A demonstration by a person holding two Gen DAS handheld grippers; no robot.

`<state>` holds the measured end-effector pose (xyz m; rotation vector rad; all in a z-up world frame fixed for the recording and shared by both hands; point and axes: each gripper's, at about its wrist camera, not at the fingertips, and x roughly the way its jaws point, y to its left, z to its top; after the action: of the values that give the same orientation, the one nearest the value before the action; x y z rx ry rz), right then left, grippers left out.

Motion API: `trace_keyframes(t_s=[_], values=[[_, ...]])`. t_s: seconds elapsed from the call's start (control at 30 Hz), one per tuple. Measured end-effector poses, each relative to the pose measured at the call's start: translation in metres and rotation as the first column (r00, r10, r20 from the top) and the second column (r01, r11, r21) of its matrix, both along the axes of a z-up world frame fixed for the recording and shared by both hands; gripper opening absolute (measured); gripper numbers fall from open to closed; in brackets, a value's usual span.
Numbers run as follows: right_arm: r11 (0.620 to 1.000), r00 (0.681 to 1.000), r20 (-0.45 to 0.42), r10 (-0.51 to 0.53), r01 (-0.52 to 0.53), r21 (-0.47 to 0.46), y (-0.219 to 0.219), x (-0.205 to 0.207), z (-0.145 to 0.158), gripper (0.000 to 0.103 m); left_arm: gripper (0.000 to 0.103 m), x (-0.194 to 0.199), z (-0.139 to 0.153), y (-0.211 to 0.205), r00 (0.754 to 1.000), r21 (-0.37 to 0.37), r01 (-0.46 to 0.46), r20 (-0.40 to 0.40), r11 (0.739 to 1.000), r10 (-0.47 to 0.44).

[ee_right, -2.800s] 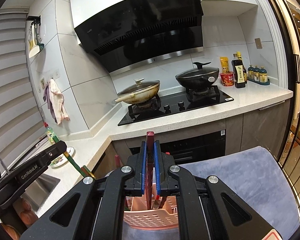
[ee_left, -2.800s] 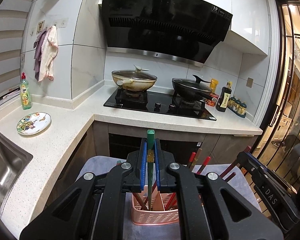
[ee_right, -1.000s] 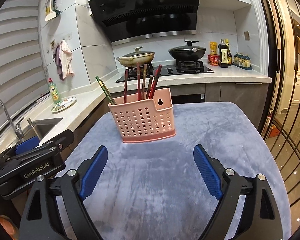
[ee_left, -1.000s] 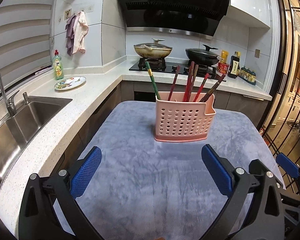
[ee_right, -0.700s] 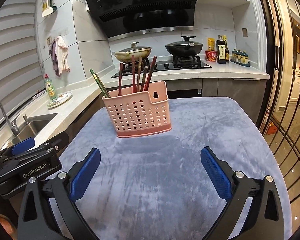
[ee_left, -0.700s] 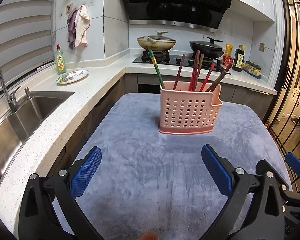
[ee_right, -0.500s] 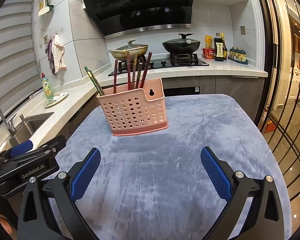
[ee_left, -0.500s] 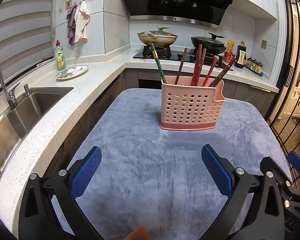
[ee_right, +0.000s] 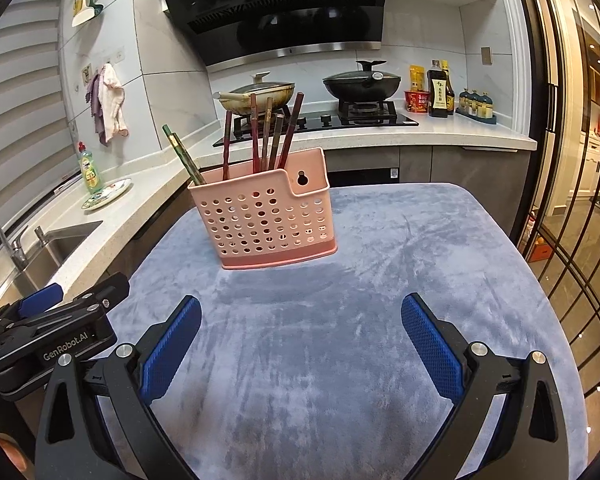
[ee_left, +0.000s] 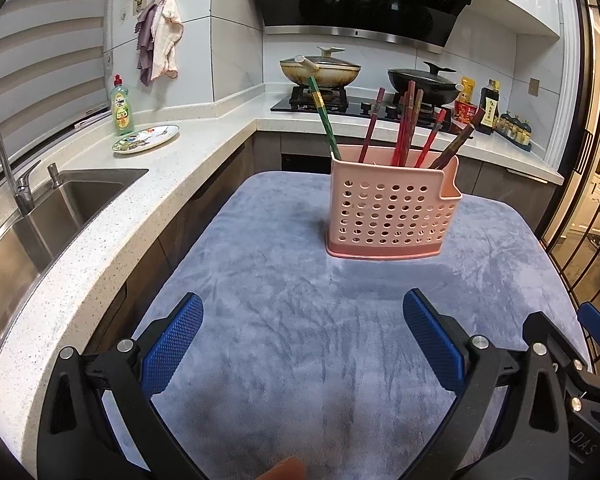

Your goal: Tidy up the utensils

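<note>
a pink perforated utensil holder (ee_left: 392, 210) stands upright on a grey-blue plush cloth (ee_left: 308, 320) that covers the table, in the far half of it and well apart from both tools. it holds a green chopstick (ee_left: 324, 120) leaning out to the left and a cluster of red and brown chopsticks (ee_left: 406, 128) fanned toward the right. the left gripper (ee_left: 302, 338) hovers low over the near cloth with its blue pads spread wide and only bare cloth between them; the right gripper (ee_right: 300, 336) is likewise spread as wide as it goes, empty, and its dark body shows at the lower right edge of the left view. nothing lies on the cloth between the tools and the holder. to the left runs a speckled white countertop (ee_left: 100, 220) with a steel sink (ee_left: 40, 216) and tap, a green dish soap bottle (ee_left: 121, 106) and a patterned plate (ee_left: 146, 139) just beside it, with cloths hanging on the tiled wall above. behind the holder are a hob with a tan lidded wok (ee_left: 320, 70) and a black lidded pan (ee_left: 426, 82), sauce bottles to the right, and a black range hood above. a blurred fingertip pokes in at the bottom edge of the left view. compared with 2.8 seconds ago, when each gripper was clamped on a chopstick right above the holder, both are now released and pulled back, and the chopsticks sit in the holder.
</note>
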<state>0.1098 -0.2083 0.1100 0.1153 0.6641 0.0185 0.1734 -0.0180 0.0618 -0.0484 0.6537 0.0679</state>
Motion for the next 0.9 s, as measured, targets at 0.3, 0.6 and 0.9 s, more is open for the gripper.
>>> trace_keyframes(t_s=[0.3,0.6,0.9], values=[[1.000,1.000,-0.005,-0.002,0.002,0.003,0.003,0.007,0.002,0.097,0.096,0.001,0.004,0.000,1.000,0.012,-0.002,0.010,1.000,0.002],[1.000,1.000,0.004,0.003,-0.003,0.002,0.005,0.013,0.008,0.097,0.096,0.006,0.009,0.001,1.000,0.014,-0.012,0.020,1.000,0.011],[1.000,1.000,0.004,0.002,-0.002,0.003,0.005,0.014,0.008,0.097,0.096,0.007,0.010,0.000,1.000,0.021,-0.009,0.022,1.000,0.009]])
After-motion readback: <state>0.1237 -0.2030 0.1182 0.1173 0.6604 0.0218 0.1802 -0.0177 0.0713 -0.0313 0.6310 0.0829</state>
